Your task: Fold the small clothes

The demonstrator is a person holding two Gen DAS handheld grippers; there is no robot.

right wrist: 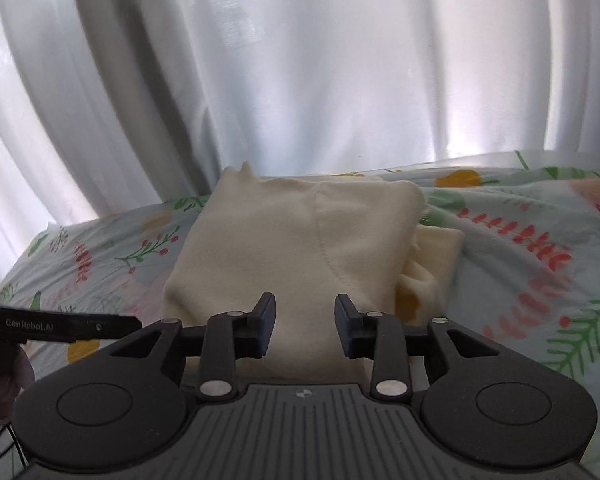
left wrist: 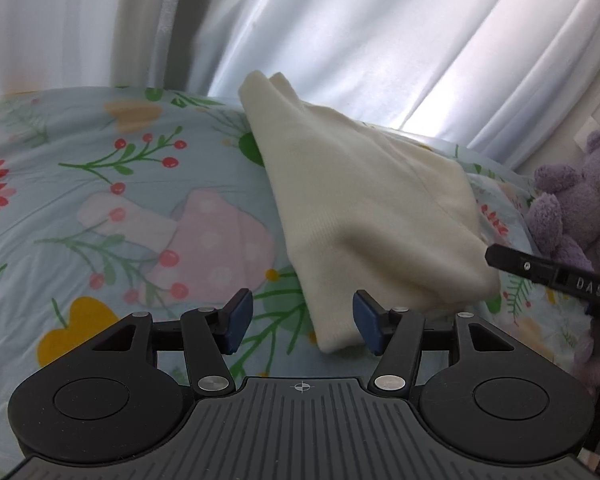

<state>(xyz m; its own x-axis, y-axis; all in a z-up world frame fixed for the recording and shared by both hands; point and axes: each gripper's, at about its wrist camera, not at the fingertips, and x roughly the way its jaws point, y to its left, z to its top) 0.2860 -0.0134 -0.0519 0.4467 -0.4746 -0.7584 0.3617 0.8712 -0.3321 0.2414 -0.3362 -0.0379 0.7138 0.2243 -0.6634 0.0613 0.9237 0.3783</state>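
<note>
A cream knitted garment [left wrist: 364,208] lies folded on the flowered bedsheet [left wrist: 100,208], its near corner reaching between the blue pads [left wrist: 240,316] of my left gripper [left wrist: 304,322]. That gripper is open and neither pad presses the cloth. In the right wrist view the same garment [right wrist: 292,240] is a rough rectangle, with a second cream layer [right wrist: 432,256] sticking out at its right side. My right gripper [right wrist: 305,328] hovers over the garment's near edge, jaws apart and holding nothing. One finger of the right gripper [left wrist: 500,260] enters the left wrist view beside the garment's right corner.
White curtains [right wrist: 300,80] hang close behind the bed. A purple plush bear [left wrist: 572,200] sits at the bed's right edge. The left gripper's finger [right wrist: 100,326], with a hand [right wrist: 4,380] behind it, shows at the left of the right wrist view. Bare sheet [right wrist: 520,272] spreads to the right.
</note>
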